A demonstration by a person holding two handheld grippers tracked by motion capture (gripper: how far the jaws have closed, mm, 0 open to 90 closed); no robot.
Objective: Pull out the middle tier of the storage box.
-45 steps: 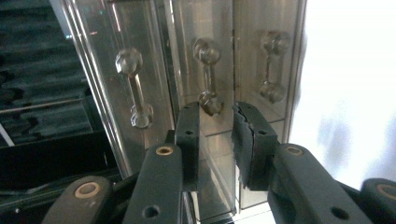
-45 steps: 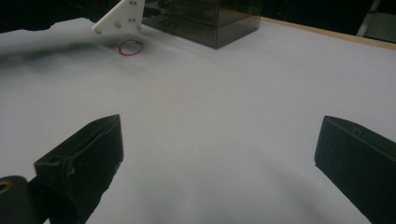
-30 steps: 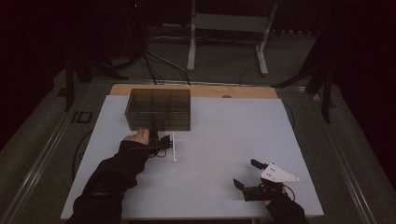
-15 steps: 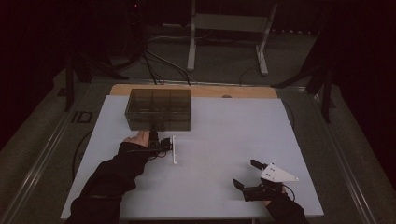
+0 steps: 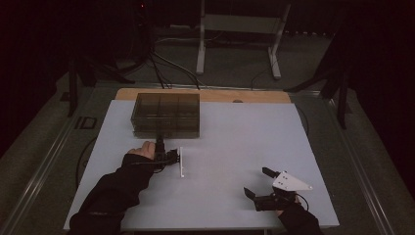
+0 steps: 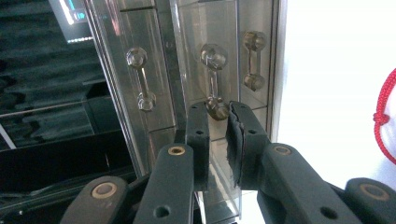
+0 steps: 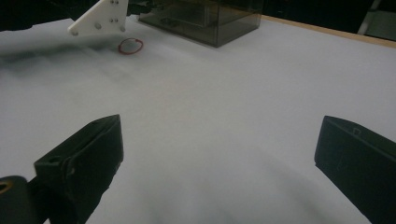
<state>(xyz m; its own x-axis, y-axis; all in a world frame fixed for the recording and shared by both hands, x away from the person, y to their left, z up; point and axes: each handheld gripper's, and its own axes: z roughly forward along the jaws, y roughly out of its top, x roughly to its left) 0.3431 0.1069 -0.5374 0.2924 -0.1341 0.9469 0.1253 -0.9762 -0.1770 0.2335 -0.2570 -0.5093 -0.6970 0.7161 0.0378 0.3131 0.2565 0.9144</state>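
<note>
Left gripper view: tool [image 6: 217, 135] pinches clear knobbed handle [image 6: 214, 84].

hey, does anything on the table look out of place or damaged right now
One oddity: a red loop of cord lies loose on the white table near the smoky clear drawer box. The left gripper is shut on the middle drawer handle. Nothing looks damaged.
</note>
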